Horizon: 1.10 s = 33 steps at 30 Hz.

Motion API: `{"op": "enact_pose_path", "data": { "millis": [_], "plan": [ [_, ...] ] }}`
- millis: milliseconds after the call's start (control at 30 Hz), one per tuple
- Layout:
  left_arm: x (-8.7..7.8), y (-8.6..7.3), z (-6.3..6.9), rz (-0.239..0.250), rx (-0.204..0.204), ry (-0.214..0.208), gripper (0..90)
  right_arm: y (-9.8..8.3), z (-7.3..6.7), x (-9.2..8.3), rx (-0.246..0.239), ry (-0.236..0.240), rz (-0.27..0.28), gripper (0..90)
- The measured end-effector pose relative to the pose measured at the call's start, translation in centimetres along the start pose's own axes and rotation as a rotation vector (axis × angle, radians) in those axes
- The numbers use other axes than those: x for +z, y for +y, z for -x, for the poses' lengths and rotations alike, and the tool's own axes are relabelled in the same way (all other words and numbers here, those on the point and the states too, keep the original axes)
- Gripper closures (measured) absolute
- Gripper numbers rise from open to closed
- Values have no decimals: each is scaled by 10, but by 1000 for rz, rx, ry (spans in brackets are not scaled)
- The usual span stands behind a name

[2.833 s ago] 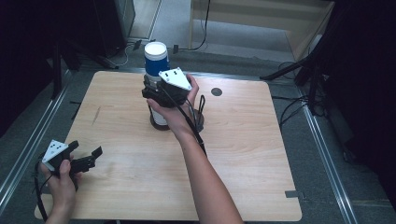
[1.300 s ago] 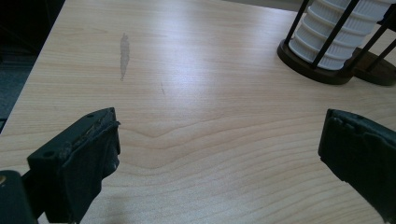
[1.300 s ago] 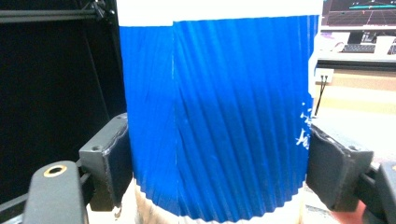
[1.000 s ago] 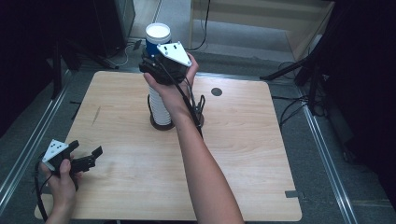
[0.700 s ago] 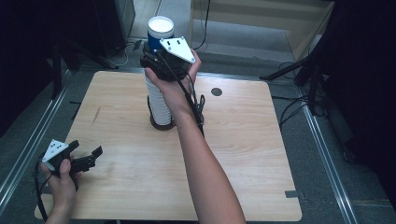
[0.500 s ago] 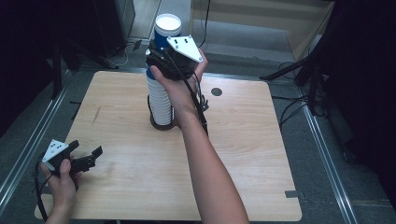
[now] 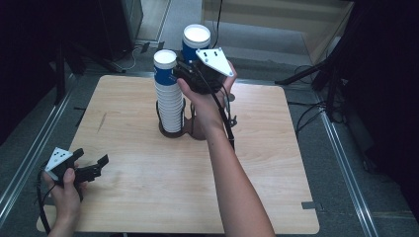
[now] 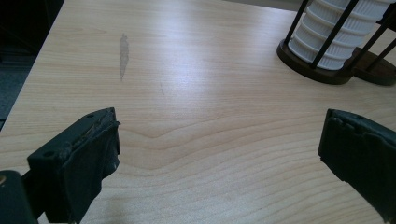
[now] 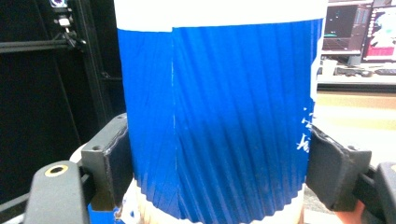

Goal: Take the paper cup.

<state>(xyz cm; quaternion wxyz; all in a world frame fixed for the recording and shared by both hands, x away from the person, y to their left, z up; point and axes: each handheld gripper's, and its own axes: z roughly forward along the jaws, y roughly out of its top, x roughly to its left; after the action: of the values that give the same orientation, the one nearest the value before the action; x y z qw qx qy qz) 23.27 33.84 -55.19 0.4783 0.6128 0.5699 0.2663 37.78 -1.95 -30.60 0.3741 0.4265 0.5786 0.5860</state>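
We hold the blue ribbed paper cup (image 7: pixel 196 41) clamped between the jaws of our right gripper (image 7: pixel 193 74), lifted beside the stacked cups (image 7: pixel 168 94), while our left gripper (image 7: pixel 91 169) waits open.

Light wooden table (image 7: pixel 276 163) on grey floor (image 7: pixel 356 197), dim dark surroundings.

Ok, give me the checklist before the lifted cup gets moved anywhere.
1. Right gripper shut on cup: ok, pads press both its sides in the right gripper view.
2. Cup clear of stack: ok, it is held beside and above the stack's top.
3. Stack upright in holder: ok.
4. Left gripper out of the way: ok, open, at the table's near left corner.
5. A second cup stuck underneath: cannot tell.
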Motion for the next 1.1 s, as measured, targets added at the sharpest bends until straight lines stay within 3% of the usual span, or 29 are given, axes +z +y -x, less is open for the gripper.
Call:
{"op": "enact_pose_path", "data": {
  "millis": [533,1100],
  "plan": [
    [0,0,0,-1,6,2,0,-30,39,-28,0,-48,-33,200],
    [-1,0,0,-2,10,1,0,-61,68,-63,-15,-72,-64,200]
  ]
}}
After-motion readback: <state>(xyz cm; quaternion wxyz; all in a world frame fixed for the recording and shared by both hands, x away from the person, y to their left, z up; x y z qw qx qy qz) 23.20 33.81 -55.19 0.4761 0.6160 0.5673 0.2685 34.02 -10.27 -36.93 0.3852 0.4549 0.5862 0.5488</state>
